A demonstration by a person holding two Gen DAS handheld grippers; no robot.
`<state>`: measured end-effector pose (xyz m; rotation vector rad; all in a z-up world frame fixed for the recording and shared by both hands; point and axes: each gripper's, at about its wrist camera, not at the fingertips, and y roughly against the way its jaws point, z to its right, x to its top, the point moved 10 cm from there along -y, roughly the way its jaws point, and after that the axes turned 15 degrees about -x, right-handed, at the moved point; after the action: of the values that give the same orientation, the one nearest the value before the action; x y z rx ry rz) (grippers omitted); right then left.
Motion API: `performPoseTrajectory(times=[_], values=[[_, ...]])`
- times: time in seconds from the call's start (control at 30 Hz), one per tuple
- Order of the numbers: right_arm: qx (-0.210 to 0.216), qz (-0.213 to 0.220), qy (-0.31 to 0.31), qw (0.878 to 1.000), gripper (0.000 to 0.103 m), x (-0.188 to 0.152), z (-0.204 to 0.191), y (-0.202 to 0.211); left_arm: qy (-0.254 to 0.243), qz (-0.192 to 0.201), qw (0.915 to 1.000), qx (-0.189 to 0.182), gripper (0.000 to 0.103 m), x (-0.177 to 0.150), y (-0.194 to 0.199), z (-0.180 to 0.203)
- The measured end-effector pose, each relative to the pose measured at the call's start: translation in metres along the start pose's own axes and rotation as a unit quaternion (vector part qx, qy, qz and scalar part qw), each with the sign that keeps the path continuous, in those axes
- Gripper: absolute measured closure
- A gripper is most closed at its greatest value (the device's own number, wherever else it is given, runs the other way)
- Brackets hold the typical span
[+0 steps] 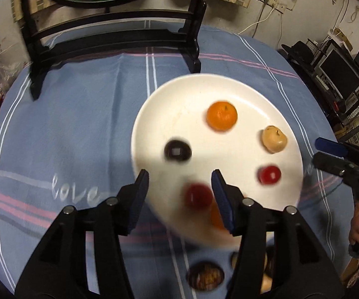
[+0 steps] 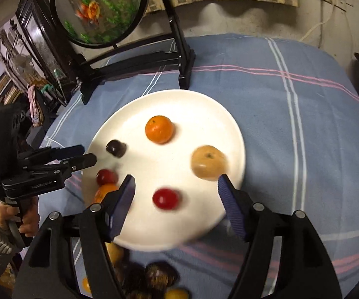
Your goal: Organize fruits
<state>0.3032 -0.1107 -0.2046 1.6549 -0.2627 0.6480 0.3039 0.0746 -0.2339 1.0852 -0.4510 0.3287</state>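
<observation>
A white plate lies on the blue cloth. On it are an orange, a tan fruit, a dark fruit, two red fruits and a second orange at the near rim. My left gripper is open and empty over the plate's near left part. My right gripper is open and empty above the plate's near right part; it also shows in the left wrist view.
A black stand holding a round fish picture stands at the table's back. Several loose fruits lie on the cloth in front of the plate. The left gripper shows at the left of the right wrist view.
</observation>
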Motion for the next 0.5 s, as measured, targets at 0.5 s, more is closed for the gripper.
performPoseTrajectory(times=[0.5], values=[[-0.001, -0.062, -0.089, 0.994, 0.033, -0.146, 0.025, 0.063, 0.028, -0.048, 0.9981, 0.026, 0.038, -0.140, 0.041, 0.007]])
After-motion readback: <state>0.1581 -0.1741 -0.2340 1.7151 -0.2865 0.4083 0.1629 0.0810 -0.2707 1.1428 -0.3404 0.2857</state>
